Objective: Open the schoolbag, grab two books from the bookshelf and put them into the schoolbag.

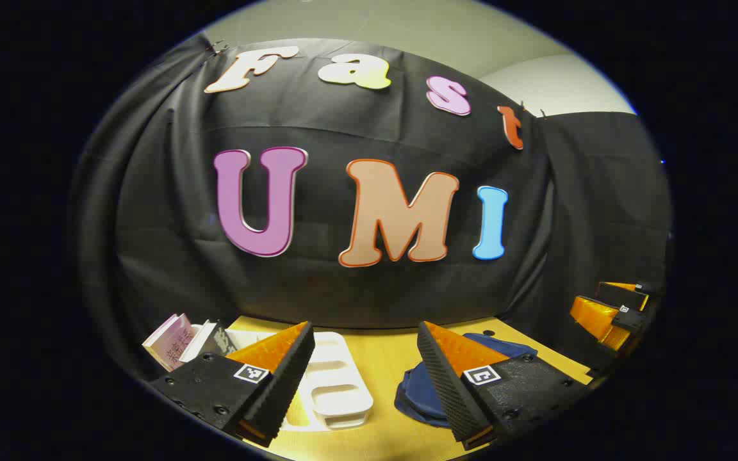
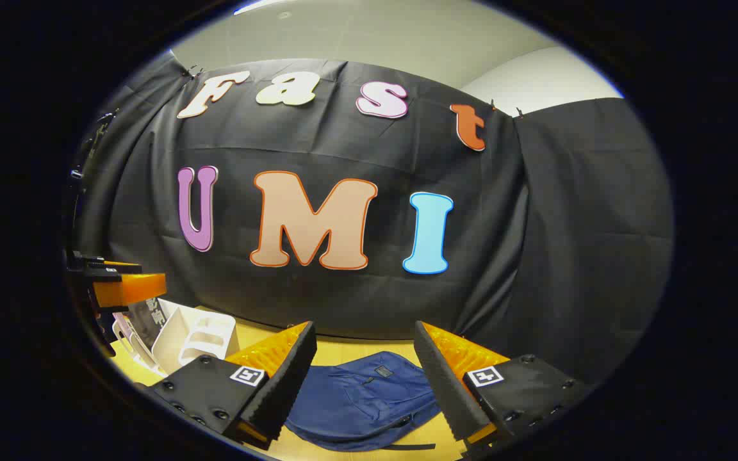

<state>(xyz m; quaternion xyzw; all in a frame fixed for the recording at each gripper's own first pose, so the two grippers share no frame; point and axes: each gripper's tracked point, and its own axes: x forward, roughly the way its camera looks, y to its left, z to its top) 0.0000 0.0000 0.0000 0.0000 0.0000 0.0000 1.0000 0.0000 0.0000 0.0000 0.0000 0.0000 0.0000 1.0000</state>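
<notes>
A dark blue schoolbag [image 2: 362, 400] lies flat and zipped on the yellow table [image 2: 343, 351], just beyond my right gripper [image 2: 364, 390], which stands open above it. In the left gripper view the schoolbag [image 1: 423, 394] peeks out behind the right finger of my left gripper [image 1: 366, 384], also open and holding nothing. A white bookshelf [image 1: 337, 384] sits left of the bag, with books [image 1: 173, 339] leaning at its far left end. From the right gripper view the bookshelf [image 2: 193, 336] stands at the left, past the left gripper [image 2: 122, 285].
The black cloth wall rises right behind the table's far edge. The right gripper [image 1: 612, 310] hovers at the right border of the left gripper view. Bare yellow tabletop [image 1: 388, 352] lies between the bookshelf and the bag.
</notes>
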